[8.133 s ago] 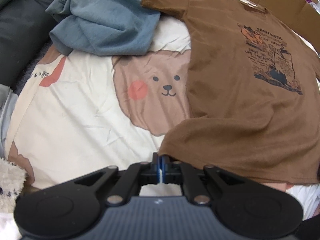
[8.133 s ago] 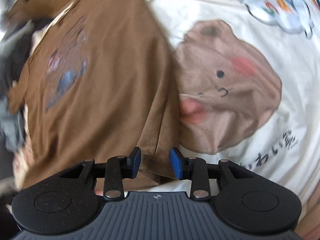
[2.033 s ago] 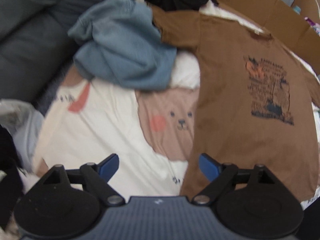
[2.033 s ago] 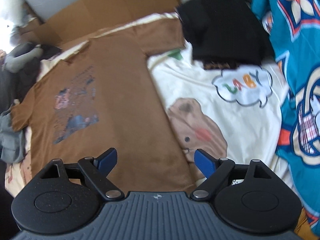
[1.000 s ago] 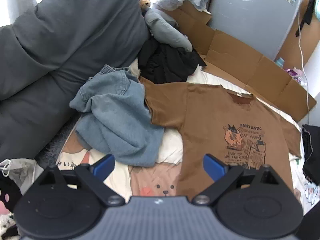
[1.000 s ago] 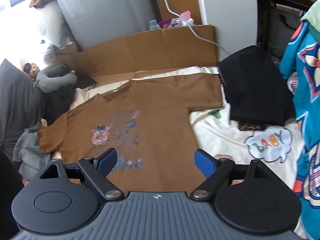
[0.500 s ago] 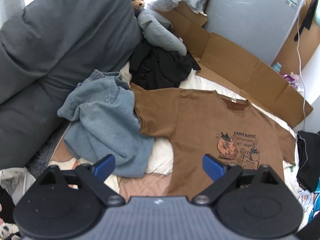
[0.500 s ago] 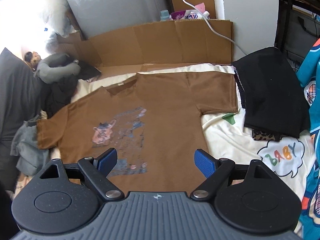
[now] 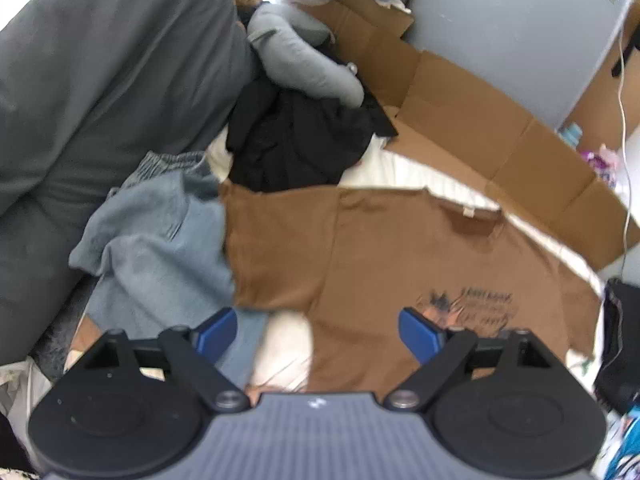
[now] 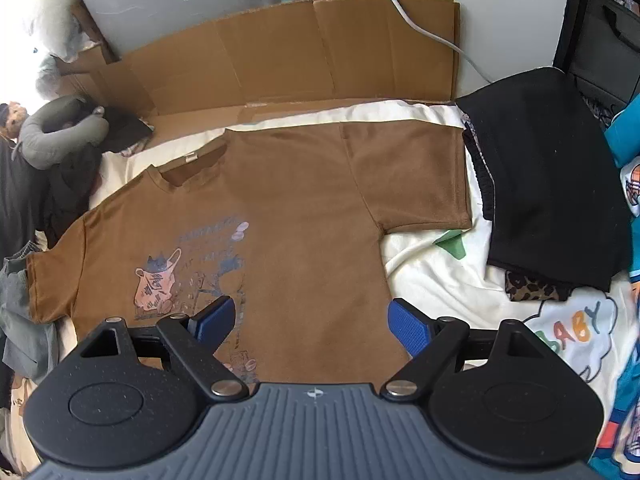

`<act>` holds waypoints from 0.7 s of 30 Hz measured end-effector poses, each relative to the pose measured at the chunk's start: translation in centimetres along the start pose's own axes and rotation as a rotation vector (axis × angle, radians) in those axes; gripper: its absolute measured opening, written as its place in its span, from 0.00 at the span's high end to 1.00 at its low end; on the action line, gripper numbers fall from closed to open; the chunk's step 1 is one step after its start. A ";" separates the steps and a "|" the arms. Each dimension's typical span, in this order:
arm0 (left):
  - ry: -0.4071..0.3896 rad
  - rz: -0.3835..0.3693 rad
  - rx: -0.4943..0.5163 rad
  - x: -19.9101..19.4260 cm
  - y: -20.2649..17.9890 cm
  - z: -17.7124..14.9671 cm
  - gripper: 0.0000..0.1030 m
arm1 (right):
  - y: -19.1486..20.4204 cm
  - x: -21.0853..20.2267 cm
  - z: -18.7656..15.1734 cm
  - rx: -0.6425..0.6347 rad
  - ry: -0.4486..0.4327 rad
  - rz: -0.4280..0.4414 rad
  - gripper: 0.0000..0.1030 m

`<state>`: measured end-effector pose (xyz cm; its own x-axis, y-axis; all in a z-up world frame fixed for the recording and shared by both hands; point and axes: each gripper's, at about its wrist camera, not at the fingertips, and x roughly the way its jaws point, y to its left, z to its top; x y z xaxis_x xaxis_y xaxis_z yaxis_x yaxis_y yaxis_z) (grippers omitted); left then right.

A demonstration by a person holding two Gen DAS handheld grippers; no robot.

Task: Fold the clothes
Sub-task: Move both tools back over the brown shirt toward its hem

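The brown T-shirt (image 10: 304, 216) is spread flat on the bed (image 10: 432, 272). Both the left gripper (image 9: 316, 330) and right gripper (image 10: 310, 320) are held wide open, empty. The blue garment (image 9: 160, 248) touching the left sleeve could be snagged into a fold.

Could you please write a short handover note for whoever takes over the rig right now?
Left gripper: open, empty, held above the bed.
Right gripper: open, empty, also raised.
Brown T-shirt: spread flat, print up, on the cream bedsheet, both sleeves out. Blue garment touches its sleeve on one side; a black garment lies by the other sleeve.
Done: shirt laid out.
Left: every fold; probably sleeves first.
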<state>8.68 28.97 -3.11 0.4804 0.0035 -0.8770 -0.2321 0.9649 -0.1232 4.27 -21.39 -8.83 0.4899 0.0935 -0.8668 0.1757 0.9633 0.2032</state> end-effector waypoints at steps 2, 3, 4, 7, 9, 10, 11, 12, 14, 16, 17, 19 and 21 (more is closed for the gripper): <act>-0.004 -0.016 0.014 -0.7 -1.3 2.1 0.12 | 0.6 -1.2 1.1 -0.027 -0.007 0.009 0.15; -0.004 -0.023 0.023 -0.9 -1.9 3.0 0.12 | 0.9 -1.7 1.6 -0.041 -0.011 0.016 0.15; -0.003 -0.030 0.033 -1.0 -2.5 3.8 0.11 | 1.1 -2.2 2.0 -0.056 -0.017 0.020 0.15; 0.007 -0.048 0.069 -0.3 -3.8 5.4 0.10 | 1.4 -3.2 3.0 -0.086 -0.047 0.017 0.15; -0.016 -0.077 0.089 0.1 -4.3 5.8 0.10 | 1.5 -3.5 3.0 -0.086 -0.074 0.007 0.15; -0.029 -0.091 0.095 0.2 -4.4 5.8 0.10 | 1.7 -3.7 3.0 -0.089 -0.083 0.004 0.15; -0.038 -0.100 0.096 0.2 -4.4 5.7 0.11 | 1.9 -3.9 2.9 -0.093 -0.092 0.002 0.15; -0.045 -0.106 0.096 0.2 -4.3 5.6 0.11 | 2.2 -4.3 2.8 -0.104 -0.103 0.004 0.15; -0.055 -0.115 0.094 0.0 -3.6 5.2 0.11 | 3.1 -5.5 2.6 -0.130 -0.146 0.015 0.15; -0.052 -0.104 0.090 -0.2 -2.7 5.1 0.11 | 4.0 -6.4 2.4 -0.140 -0.172 0.036 0.15; -0.045 -0.104 0.088 -0.2 -2.2 5.2 0.11 | 4.5 -6.6 2.4 -0.144 -0.178 0.055 0.15; -0.044 -0.095 0.089 -0.4 -1.1 5.3 0.11 | 5.6 -6.8 2.2 -0.160 -0.184 0.098 0.15; -0.057 -0.085 0.091 -0.6 0.0 5.5 0.11 | 6.9 -6.6 2.0 -0.189 -0.184 0.152 0.15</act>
<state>13.06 30.38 -0.01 0.5428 -0.0667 -0.8372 -0.1123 0.9821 -0.1510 3.94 -15.86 -0.84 0.6478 0.2093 -0.7325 -0.0652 0.9732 0.2204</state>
